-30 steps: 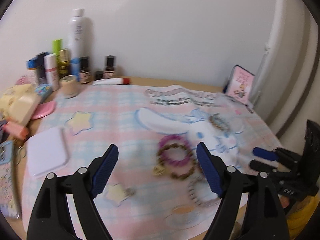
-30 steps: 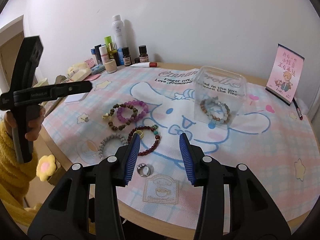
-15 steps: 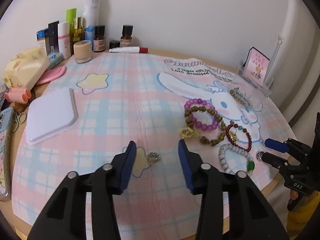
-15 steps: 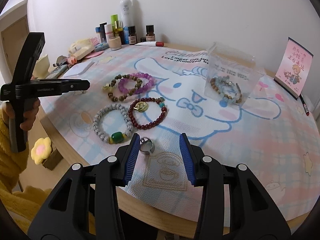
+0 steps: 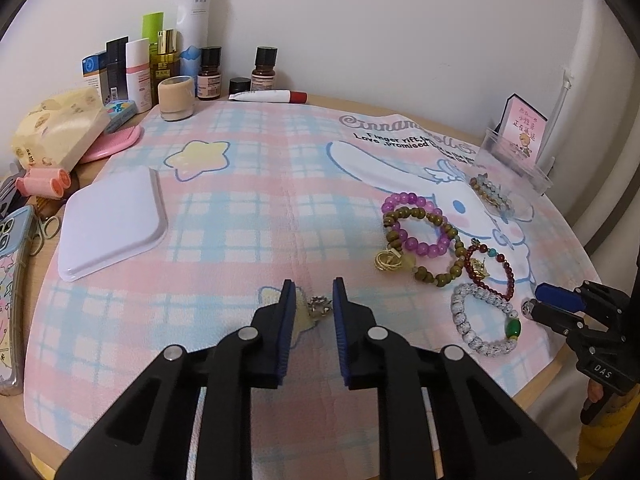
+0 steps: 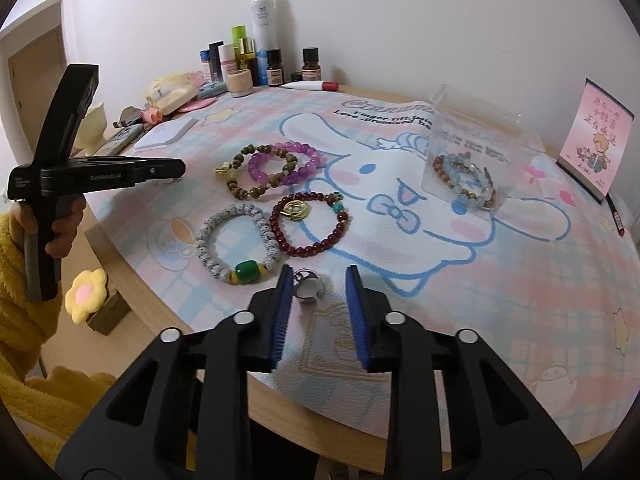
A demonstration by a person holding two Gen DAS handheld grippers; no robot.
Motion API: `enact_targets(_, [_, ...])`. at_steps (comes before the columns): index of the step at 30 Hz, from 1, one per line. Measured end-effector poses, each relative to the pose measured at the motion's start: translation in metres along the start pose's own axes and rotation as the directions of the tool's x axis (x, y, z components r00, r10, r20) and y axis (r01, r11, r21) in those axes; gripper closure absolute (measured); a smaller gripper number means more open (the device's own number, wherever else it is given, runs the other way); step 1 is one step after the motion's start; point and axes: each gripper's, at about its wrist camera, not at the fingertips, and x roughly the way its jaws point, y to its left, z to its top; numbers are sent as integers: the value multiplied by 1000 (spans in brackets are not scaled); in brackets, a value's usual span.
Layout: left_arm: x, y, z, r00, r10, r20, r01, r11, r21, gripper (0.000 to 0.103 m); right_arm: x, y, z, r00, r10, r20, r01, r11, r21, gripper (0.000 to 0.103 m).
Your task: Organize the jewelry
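Both jaws have just been closing: left gripper (image 5: 313,300) around a small silver charm (image 5: 319,305), right gripper (image 6: 319,288) around a ring (image 6: 307,289), neither clamped yet, so each small piece gets picked separately.

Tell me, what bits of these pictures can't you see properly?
- Left wrist view: the silver charm is too small to name; the left gripper has just been closing around it, but whether its pads touch it is unclear.
- Right wrist view: the bracelets blur behind the clear box wall, so no sure count.
- Left wrist view: the phone is cut off by the picture's edge.
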Motion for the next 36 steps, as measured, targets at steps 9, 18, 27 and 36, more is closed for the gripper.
enact_targets(9, [1, 3, 1, 1000, 8, -5, -8, 1000, -9, 91, 1, 1, 2, 1000, 12, -7, -12, 1000, 4, 88])
enact_targets(18, [0, 7, 2, 1000, -3, -5, 3, 1000, -28, 93, 0, -6, 2, 1000, 6, -10, -5, 1000, 27, 100])
enact_targets(27, [-2, 10, 3, 1000, 3, 3, -3, 999, -51, 93, -3, -9, 4, 1000, 2, 7, -2, 999, 47, 103])
enact_targets(36, [-10, 15, 5, 1000, 0, 25, 2, 997, -79, 93, -10, -6, 2, 999, -1, 35, 1, 1000, 11, 90])
